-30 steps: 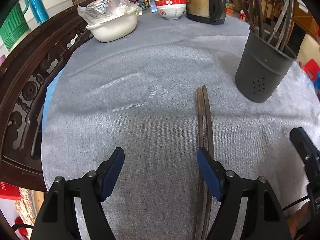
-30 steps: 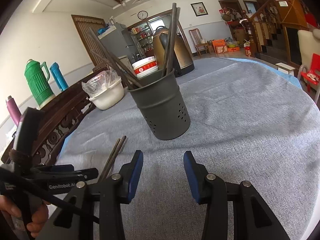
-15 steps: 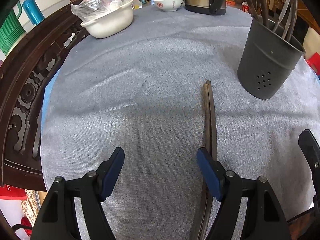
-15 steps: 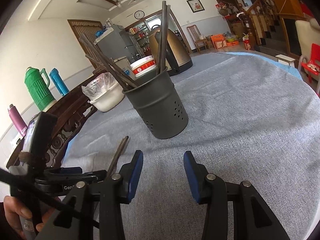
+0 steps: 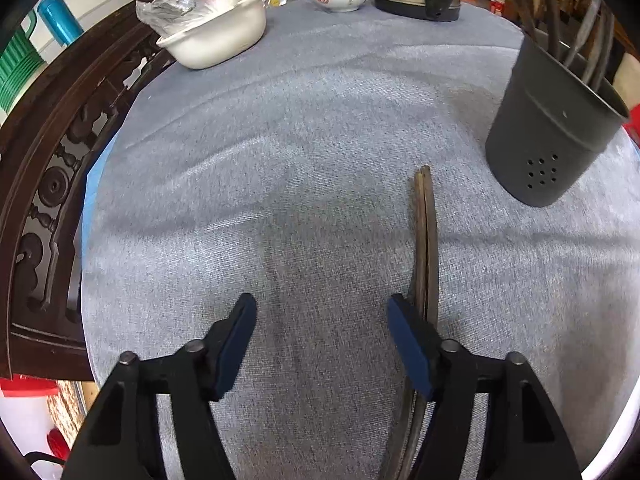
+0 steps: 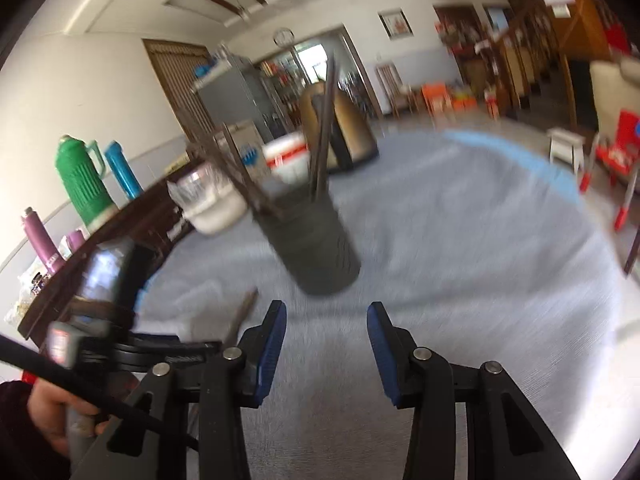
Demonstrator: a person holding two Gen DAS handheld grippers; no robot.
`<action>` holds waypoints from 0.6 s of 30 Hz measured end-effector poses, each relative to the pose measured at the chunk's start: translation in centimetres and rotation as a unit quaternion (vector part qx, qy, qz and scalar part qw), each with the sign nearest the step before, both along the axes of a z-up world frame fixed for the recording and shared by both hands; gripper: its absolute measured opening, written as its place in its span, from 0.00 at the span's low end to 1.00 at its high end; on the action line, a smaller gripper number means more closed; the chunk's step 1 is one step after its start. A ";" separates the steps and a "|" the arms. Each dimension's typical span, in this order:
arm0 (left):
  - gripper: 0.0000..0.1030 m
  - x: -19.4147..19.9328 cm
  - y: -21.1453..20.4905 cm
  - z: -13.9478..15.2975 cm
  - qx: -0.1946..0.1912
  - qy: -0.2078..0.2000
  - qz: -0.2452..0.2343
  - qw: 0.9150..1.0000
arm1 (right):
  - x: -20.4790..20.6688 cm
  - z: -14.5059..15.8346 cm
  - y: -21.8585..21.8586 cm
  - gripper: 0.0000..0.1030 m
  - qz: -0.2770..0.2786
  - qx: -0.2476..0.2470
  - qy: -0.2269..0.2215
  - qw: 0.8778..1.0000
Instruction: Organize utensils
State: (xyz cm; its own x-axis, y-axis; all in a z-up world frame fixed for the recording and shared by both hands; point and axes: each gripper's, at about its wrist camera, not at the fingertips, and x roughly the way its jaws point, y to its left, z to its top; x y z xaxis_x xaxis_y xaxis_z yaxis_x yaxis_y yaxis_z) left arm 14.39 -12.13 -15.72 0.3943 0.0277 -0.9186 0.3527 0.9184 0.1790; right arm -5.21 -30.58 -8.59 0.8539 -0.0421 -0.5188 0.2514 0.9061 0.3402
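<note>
Left gripper [image 5: 322,336] jaws wide, holding nothing, right pad over the near part of two chopsticks [image 5: 425,240] lying together on the grey cloth [image 5: 280,160]. Right gripper [image 6: 327,340] also wide, empty (frame blurred). One dark holder [image 5: 548,136] far right, several sticks inside

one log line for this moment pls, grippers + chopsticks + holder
left gripper open, empty | right gripper open, empty | chopsticks flat on cloth, beside left gripper's right finger | holder upright, holding utensils
</note>
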 end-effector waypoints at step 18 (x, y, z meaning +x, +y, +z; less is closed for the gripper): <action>0.62 -2.2 -3.3 0.8 0.082 -0.021 0.020 0.996 | -12.7 6.3 -8.7 0.51 -0.092 0.003 -0.027 0.995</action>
State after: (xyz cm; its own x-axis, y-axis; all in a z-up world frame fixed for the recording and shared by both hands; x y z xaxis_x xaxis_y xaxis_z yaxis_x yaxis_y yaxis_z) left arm 12.19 -15.39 -14.96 0.4282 0.1926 -0.8829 0.3055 0.8886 0.3420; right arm -17.92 -39.32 -2.25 0.8588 -0.1977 -0.4727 0.3939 0.8447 0.3624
